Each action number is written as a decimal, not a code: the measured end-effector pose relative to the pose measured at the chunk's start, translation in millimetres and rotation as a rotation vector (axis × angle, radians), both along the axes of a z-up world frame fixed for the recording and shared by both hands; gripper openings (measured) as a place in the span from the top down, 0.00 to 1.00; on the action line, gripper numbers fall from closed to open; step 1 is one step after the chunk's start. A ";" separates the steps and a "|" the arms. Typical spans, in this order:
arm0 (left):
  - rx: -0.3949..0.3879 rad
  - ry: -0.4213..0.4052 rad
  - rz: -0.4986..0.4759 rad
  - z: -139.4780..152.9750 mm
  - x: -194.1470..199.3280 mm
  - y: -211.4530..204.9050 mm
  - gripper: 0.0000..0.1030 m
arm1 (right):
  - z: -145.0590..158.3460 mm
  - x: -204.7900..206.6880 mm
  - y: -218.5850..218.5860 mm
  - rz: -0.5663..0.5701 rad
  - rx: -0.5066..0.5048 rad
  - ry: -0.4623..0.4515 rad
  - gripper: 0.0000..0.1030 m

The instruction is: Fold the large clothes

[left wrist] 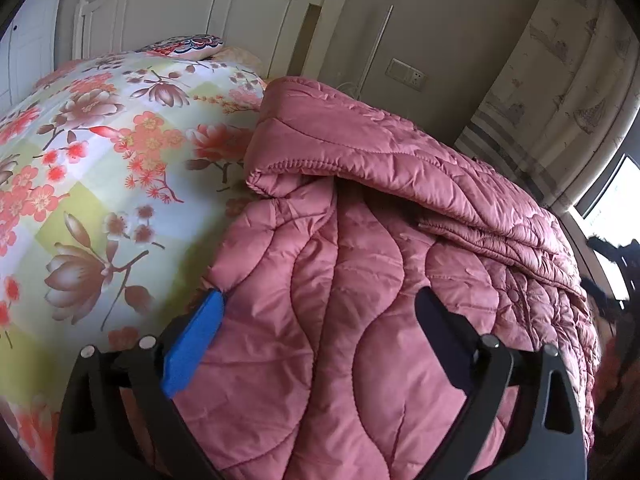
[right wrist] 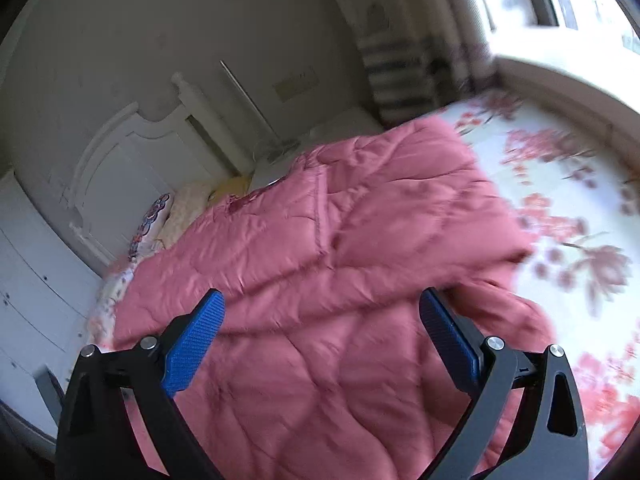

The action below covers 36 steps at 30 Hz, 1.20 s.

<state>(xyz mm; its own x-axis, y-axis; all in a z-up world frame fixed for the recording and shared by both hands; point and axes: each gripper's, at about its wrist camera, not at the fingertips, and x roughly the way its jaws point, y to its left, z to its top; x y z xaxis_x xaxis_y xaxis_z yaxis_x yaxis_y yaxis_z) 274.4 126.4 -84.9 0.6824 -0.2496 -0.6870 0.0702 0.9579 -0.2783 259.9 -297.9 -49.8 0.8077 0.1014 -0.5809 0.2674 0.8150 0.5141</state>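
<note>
Both pairs of jaws stand wide apart and clamp nothing. Seen from its own wrist camera, the left gripper (left wrist: 320, 308) hangs over the near part of the pink quilted padded jacket (left wrist: 360, 248); its blue-padded left finger (left wrist: 192, 344) sits at the garment's left edge, where pink fabric meets the floral bedspread (left wrist: 100, 152), while the black right finger (left wrist: 444, 336) is over the quilted surface. Whether either fingertip actually touches the fabric cannot be told.

The jacket lies on the bed, spread toward the right side of the left view. A sleeve with a gathered cuff (left wrist: 280, 172) is folded across the body of the garment, and further layers of pink quilting are stacked along the far right edge. Beyond it, near the white wooden headboard (left wrist: 248, 12), rests a patterned pillow in red, white and blue (left wrist: 188, 46). A beige wall switch plate (left wrist: 406, 75) is on the wall, and a pale printed curtain (left wrist: 560, 80) hangs to the right beside a bright window.

From the right wrist camera, the right gripper (right wrist: 320, 308) is likewise spread open above the jacket (right wrist: 340, 240), which fills the middle of that blurred view. Its two blue-padded fingers (right wrist: 194, 340) frame the pink fabric, with the right fingertip near a fold at the garment's right side. The bedspread (right wrist: 560, 220) shows to the right, and the headboard (right wrist: 132, 168) stands at the far left.
</note>
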 end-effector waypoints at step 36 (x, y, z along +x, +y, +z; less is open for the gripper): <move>-0.016 0.030 -0.051 7.6 7.3 -0.8 0.02 | -20.9 83.6 107.9 0.181 -0.557 0.230 0.12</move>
